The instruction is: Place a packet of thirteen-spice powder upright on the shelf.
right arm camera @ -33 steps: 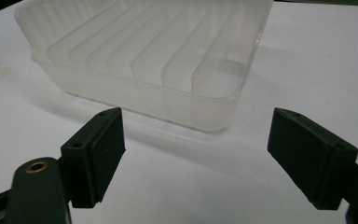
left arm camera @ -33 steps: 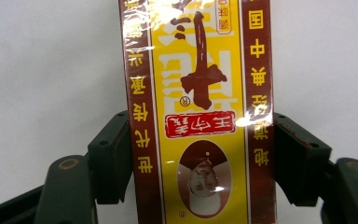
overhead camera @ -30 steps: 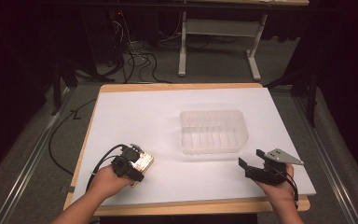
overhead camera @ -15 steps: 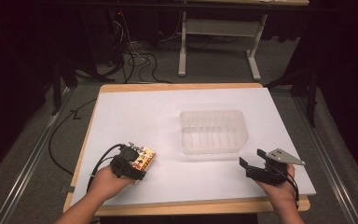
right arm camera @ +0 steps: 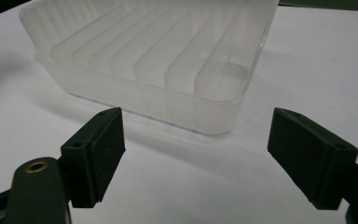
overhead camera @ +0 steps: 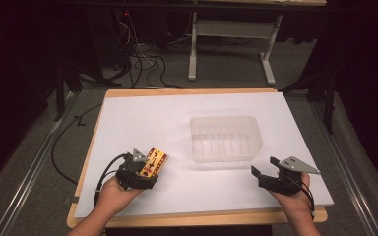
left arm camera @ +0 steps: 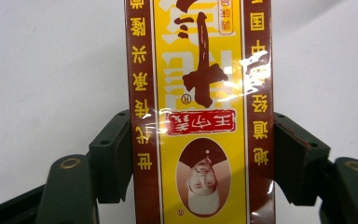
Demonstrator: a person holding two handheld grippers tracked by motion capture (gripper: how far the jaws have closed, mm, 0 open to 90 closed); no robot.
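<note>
While the white counter (overhead camera: 142,118) has much bare room around it, a clear ribbed tray (overhead camera: 225,138) sits right of centre. Near the right edge, the right tongs (overhead camera: 265,168) stand wide apart, holding nothing. Near left, the left tongs (overhead camera: 150,164) are clamped on a yellow-and-red packet (left arm camera: 200,112).

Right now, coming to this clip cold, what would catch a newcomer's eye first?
The yellow and maroon packet stands out, clamped between the jaws of the left claw near the table's front left. Next comes the clear ribbed plastic tray, empty, right of centre on the white table. The right claw is open, pointing at the tray's near corner.
</note>
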